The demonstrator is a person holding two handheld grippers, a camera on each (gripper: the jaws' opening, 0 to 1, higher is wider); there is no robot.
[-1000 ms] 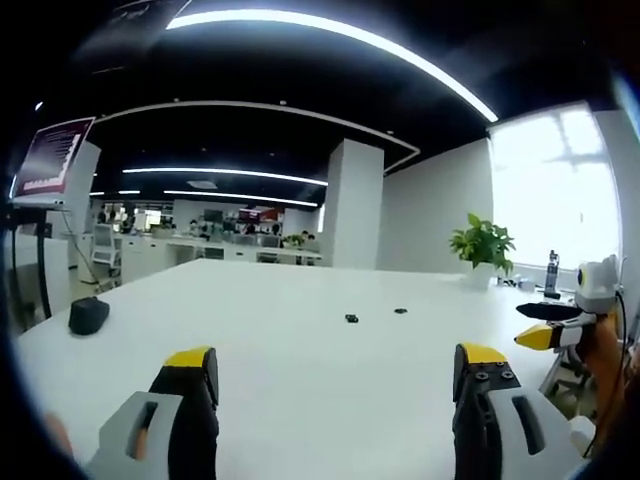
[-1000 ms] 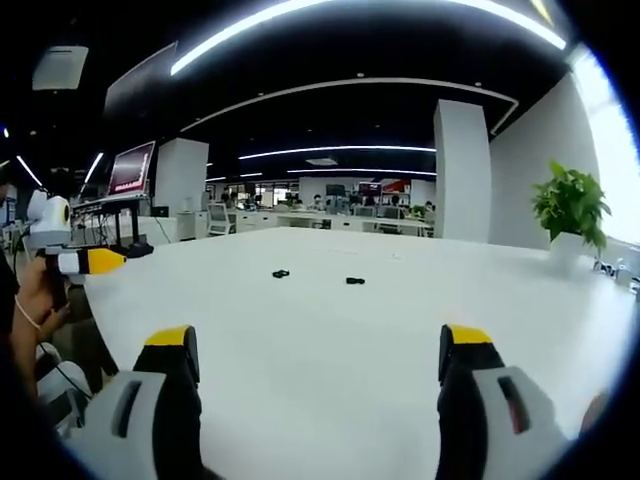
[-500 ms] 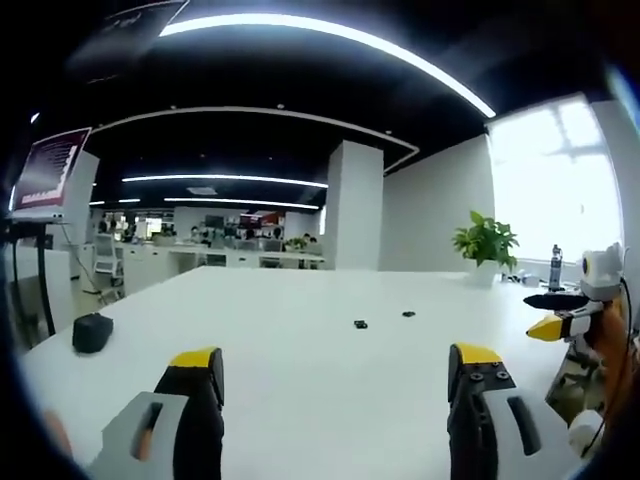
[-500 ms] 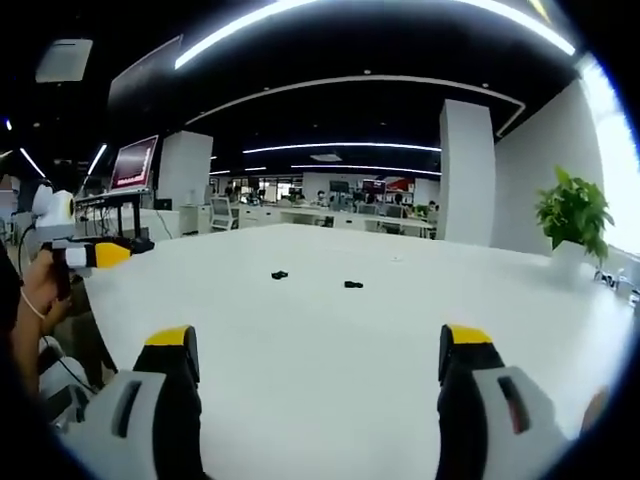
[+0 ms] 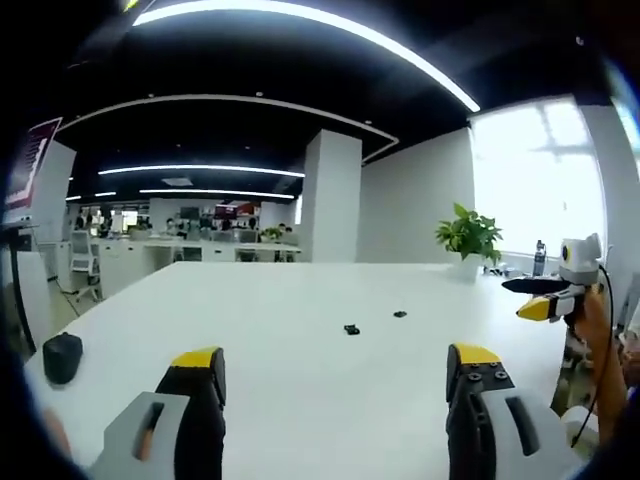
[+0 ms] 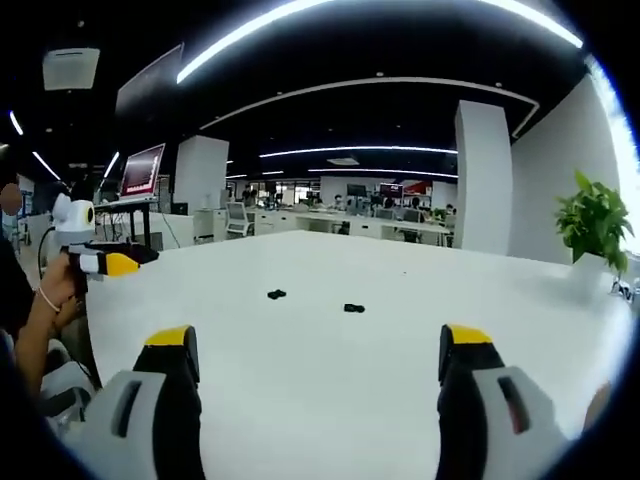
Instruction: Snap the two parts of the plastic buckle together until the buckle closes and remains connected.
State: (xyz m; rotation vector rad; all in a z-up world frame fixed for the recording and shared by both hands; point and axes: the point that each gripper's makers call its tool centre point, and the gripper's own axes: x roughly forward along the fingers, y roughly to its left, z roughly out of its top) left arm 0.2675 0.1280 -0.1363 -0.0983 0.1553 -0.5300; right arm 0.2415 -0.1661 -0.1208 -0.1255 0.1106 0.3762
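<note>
**Both grippers held back, buckle halves waiting apart on the table**

Nearest to me, the left gripper [image 5: 335, 372] hangs low over the near edge of the white table [image 5: 300, 400] with its yellow-tipped jaws spread wide and nothing between them. The right gripper [image 6: 318, 352] is the same: jaws wide apart, empty, pointed out across the tabletop. Each one also shows from the side in the other's view, held up off the table edge in the person's hand [image 6: 58, 290], so the two seem to be poised at either side, framing the work between them before any reach.

Further out, near the middle of the table, lie the two buckle parts, small and black against the white. In the right gripper view one part [image 6: 276, 294] sits to the left and the other part [image 6: 353, 308] to the right, well apart and not touching. They are too small to make out prongs or socket, so I cannot say which half is which. Nothing is joined yet.

A dark object [image 5: 62, 357] rests at the table's left edge, and a potted plant [image 5: 468, 235] stands at the far right.
</note>
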